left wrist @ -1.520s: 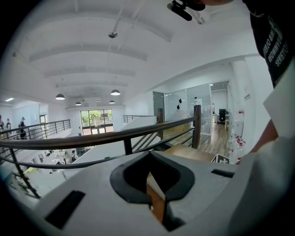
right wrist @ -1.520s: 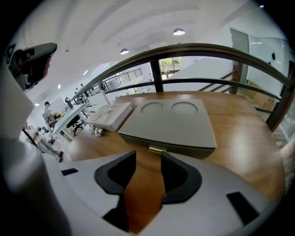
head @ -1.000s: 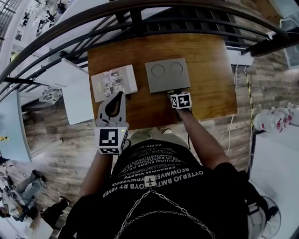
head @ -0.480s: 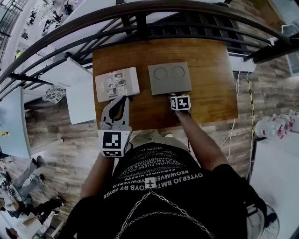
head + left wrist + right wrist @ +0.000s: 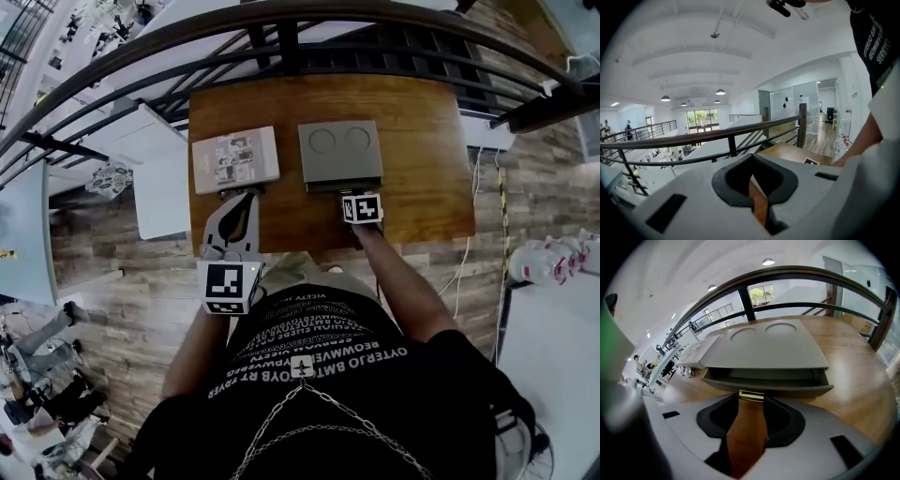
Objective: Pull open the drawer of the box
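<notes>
Right hand-held gripper (image 5: 752, 400) seemingly clamps the small brass pull (image 5: 751, 394) so the partly open drawer (image 5: 766, 383) of the flat grey box (image 5: 764, 350) slides nearward.

Grey box (image 5: 340, 150), gold handle (image 5: 751, 395); brown wood-grain table (image 5: 422, 178); whitish case (image 5: 235, 159), printed picture patch.

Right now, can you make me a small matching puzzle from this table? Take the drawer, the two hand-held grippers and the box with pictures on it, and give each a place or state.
Things:
1. drawer
2. right gripper
3. left gripper
4. picture-covered box

Places or states:
A. empty, jaws together
B. on the table, left of the grey box
C. partly pulled out
D. closed on the gold handle

Pairs: 1-C, 2-D, 3-A, 4-B
</notes>
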`<move>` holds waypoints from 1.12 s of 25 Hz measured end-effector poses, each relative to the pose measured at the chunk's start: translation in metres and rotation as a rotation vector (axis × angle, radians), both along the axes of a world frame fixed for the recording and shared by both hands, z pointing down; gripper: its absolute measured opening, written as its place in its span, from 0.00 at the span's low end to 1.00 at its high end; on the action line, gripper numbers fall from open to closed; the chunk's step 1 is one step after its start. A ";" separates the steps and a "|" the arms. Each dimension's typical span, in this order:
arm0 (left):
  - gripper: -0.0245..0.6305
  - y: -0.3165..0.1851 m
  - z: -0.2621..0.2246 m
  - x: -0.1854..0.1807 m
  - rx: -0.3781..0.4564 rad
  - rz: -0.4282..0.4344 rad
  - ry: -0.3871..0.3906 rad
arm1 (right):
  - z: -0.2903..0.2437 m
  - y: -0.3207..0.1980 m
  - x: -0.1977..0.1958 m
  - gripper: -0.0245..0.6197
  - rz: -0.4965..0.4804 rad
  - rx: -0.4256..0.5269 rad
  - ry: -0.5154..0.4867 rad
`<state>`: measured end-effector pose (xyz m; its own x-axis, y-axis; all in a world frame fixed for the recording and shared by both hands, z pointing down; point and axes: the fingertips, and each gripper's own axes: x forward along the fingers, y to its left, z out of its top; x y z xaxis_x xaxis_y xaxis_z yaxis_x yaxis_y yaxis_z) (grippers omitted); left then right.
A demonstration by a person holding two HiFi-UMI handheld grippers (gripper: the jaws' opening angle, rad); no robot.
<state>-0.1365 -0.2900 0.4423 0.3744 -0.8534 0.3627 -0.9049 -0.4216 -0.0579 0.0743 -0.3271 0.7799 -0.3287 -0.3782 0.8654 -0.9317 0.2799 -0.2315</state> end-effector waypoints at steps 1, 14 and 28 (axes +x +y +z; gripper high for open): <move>0.05 0.001 -0.001 0.000 0.001 -0.003 0.000 | 0.000 0.002 0.000 0.29 -0.008 0.000 -0.001; 0.05 0.026 -0.001 0.012 0.001 -0.013 0.001 | 0.000 0.033 0.000 0.29 -0.052 -0.019 -0.005; 0.05 0.053 0.001 0.019 -0.008 -0.025 -0.007 | 0.006 0.035 0.006 0.36 -0.013 -0.042 -0.008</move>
<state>-0.1172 -0.2372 0.4435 0.3506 -0.8593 0.3724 -0.9146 -0.3997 -0.0611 0.0801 -0.2926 0.7860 -0.3402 -0.3374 0.8777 -0.9261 0.2820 -0.2506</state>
